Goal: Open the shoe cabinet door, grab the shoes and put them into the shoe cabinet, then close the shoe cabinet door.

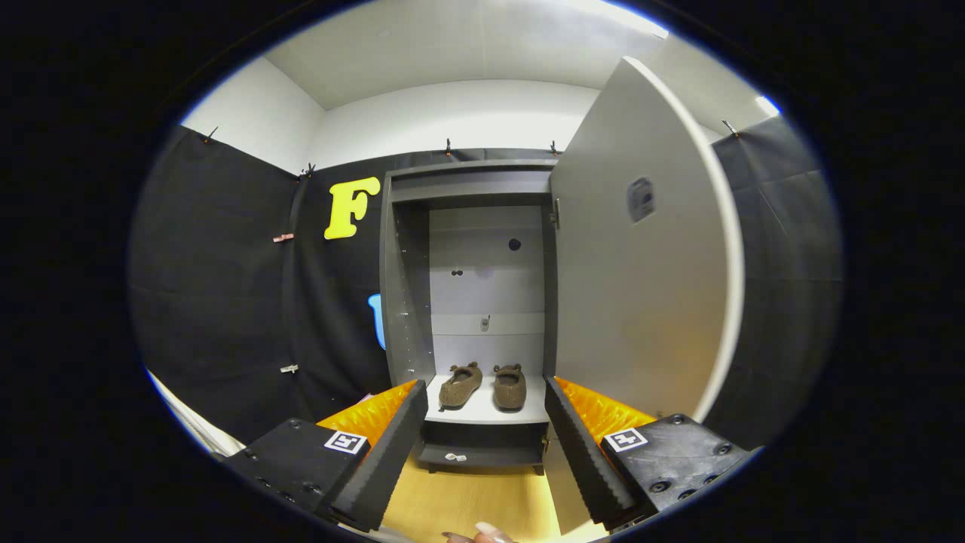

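A tall grey shoe cabinet (467, 302) stands against the booth wall, its flat, smooth door (641, 256) swung wide open to the right, with a rounded outer edge and a small dark patch on its inner face. The interior is pale grey panelling with a few round holes. On the white shelf (482, 411) low in the cabinet rests a pair of brown, fuzzy-textured shoes (482, 386), side by side with toes toward the gripper. A wooden floor (467, 501) lies below. The gripper (482, 445) is spread wide and grasps nothing; its black, ridged fingers (392, 445) frame the shelf, well short of the shoes. A fingertip (490, 532) shows beneath.
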Motion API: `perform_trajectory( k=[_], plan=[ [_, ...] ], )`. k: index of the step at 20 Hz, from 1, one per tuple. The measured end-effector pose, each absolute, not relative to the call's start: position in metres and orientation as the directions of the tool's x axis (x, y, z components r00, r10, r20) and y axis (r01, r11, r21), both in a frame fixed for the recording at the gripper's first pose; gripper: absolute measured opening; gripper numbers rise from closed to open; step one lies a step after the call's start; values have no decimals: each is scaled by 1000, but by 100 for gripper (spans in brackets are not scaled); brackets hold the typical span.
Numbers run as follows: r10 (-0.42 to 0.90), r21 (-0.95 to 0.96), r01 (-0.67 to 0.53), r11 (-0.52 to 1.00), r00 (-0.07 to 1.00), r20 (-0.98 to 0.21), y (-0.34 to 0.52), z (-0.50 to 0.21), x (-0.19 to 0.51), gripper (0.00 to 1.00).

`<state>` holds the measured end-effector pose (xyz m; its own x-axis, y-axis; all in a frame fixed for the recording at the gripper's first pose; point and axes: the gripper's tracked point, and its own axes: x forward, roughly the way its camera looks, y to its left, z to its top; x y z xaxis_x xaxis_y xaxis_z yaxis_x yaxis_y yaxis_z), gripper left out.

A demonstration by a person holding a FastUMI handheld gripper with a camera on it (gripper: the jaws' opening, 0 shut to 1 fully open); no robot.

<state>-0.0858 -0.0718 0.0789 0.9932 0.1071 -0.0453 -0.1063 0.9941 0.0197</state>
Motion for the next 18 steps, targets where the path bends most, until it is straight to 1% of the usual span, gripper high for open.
perform_trajectory(
  k=[3,7,12,14,18],
  plan=[
    [102,14,-101,995,994,-29,-107,91,-118,98],
    [14,16,-14,1000,1000,-16,-177,99,-147,98],
    [-77,39,79,996,996,-49,-252,82,-144,98],
    [-66,39,69,997,996,-65,-265,74,-134,98],
    [14,40,-9,999,991,-136,-269,48,-107,98]
  ],
)
